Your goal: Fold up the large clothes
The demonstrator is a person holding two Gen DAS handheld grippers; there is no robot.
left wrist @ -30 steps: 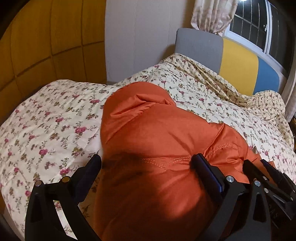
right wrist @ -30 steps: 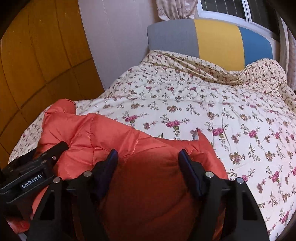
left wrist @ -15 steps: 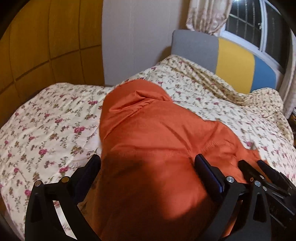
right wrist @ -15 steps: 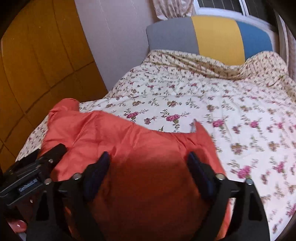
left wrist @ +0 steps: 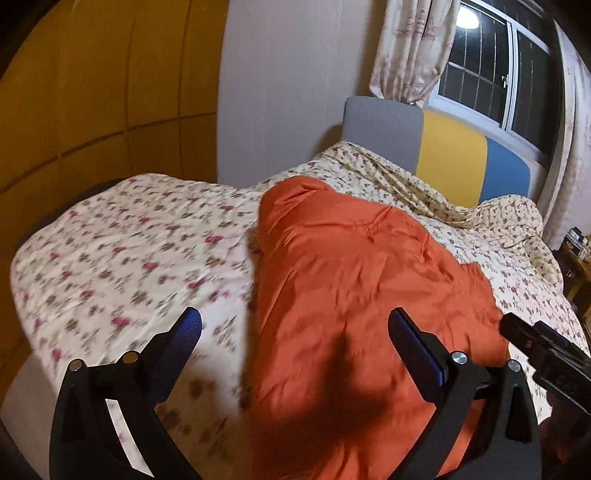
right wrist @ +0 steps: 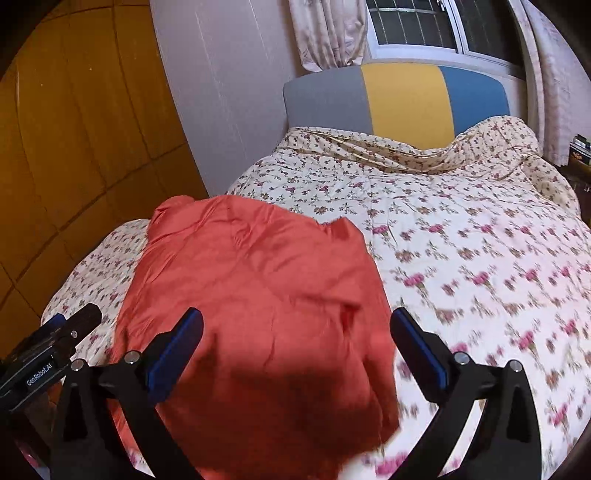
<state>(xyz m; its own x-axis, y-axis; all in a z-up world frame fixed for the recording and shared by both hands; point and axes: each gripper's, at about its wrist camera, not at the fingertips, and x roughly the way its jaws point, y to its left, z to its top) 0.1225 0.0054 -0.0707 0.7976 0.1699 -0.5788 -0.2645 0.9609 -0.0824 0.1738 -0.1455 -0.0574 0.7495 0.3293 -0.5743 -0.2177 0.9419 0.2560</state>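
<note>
An orange padded garment [left wrist: 354, 295] lies folded in a long bundle on the floral bedspread [left wrist: 122, 266]; it also shows in the right wrist view [right wrist: 258, 302]. My left gripper [left wrist: 295, 332] is open and empty, above the garment's near left part. My right gripper [right wrist: 295, 332] is open and empty, above the garment's near right part. The right gripper's body shows at the right edge of the left wrist view [left wrist: 546, 354], and the left gripper's body shows at the left edge of the right wrist view [right wrist: 48, 354].
The bed has a grey, yellow and blue headboard [right wrist: 399, 96] under a window with a curtain [right wrist: 325, 33]. A yellow wooden wall [left wrist: 92, 92] runs along the left side. A side table with small items [left wrist: 576, 251] stands at the right.
Both grippers have pulled back and risen from the garment, and the right jaws opened wider. The garment now lies flat and free on the bed, with more bedspread in view.
</note>
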